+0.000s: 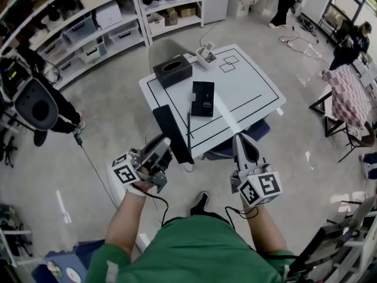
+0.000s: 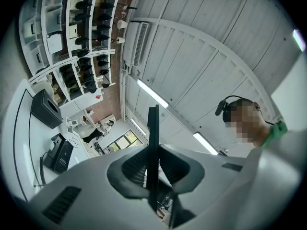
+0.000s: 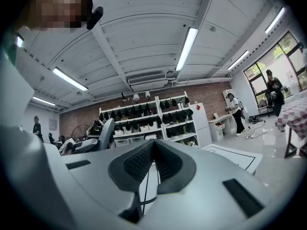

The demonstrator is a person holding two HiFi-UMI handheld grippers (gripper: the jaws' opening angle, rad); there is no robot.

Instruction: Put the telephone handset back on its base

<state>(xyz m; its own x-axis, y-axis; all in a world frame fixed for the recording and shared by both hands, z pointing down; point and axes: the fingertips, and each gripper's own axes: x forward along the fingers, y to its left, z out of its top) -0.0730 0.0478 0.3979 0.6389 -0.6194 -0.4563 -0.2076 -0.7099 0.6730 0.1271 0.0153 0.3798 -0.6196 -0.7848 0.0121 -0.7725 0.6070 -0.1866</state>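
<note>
The black telephone handset point(image 1: 172, 133) is a long flat bar, raised over the near left edge of the white table point(image 1: 247, 81). My left gripper point(image 1: 161, 148) is shut on its lower end. In the left gripper view the handset point(image 2: 153, 128) shows edge-on, pinched between the pads of the left gripper point(image 2: 152, 166). The black telephone base point(image 1: 202, 98) lies flat mid-table, just beyond the handset, and a thin cord point(image 1: 188, 125) runs from it toward me. My right gripper point(image 1: 245, 141) hovers at the near table edge, right of the base. Its jaws are shut with nothing between them, as the right gripper point(image 3: 154, 153) view shows.
A black tissue box point(image 1: 172, 69) and a small white holder point(image 1: 206, 56) stand at the table's far left. Black lines mark out zones on the tabletop. A blue chair seat point(image 1: 227, 152) sits under the near edge. Shelving point(image 1: 100, 22) lines the back wall, and people stand at the right.
</note>
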